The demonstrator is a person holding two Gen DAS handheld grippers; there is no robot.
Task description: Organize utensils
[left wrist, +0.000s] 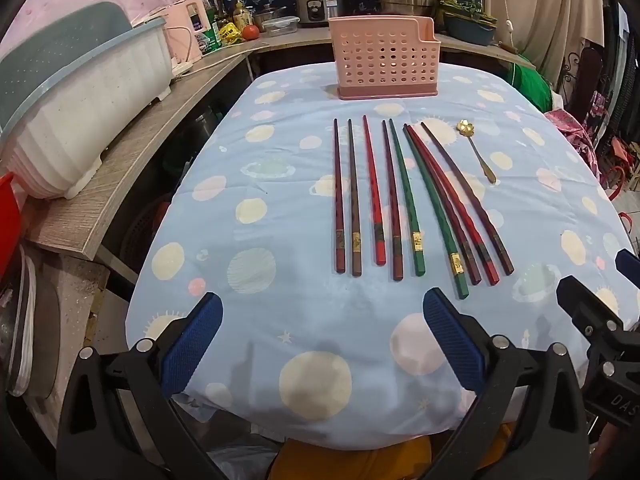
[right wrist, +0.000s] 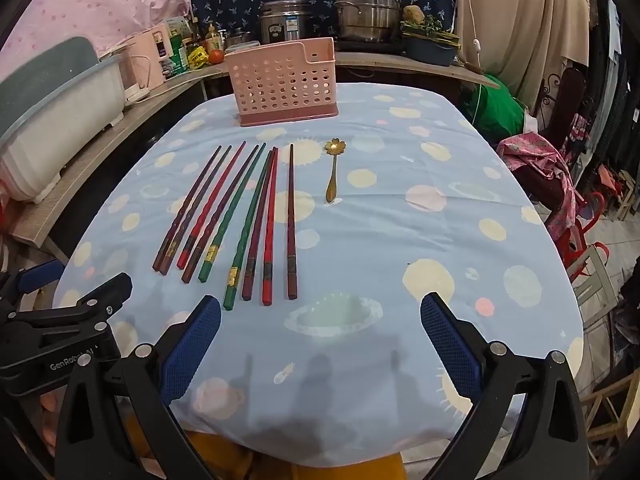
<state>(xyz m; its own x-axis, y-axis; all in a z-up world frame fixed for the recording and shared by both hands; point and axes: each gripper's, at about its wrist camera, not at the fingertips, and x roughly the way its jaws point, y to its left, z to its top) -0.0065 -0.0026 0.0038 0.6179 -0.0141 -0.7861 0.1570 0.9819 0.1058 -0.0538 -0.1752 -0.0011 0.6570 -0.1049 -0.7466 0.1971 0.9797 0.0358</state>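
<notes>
Lacquered chopsticks (left wrist: 396, 200), nine, mid-desk, near a pink holder (left wrist: 386, 60): we judge them light, stiff, slippery; grasp mid-shaft. Left claw (left wrist: 322, 344) and right claw (right wrist: 320, 344) gape wide, empty.

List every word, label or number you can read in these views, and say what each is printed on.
"GenRobot.AI", partly covered: on the body of the left gripper, seen from the right wrist view.
"DAS", cut off at the frame edge: on the body of the right gripper, seen from the left wrist view.
Labels on the rice cooker, bottles and pink appliance: too small to read.
</notes>
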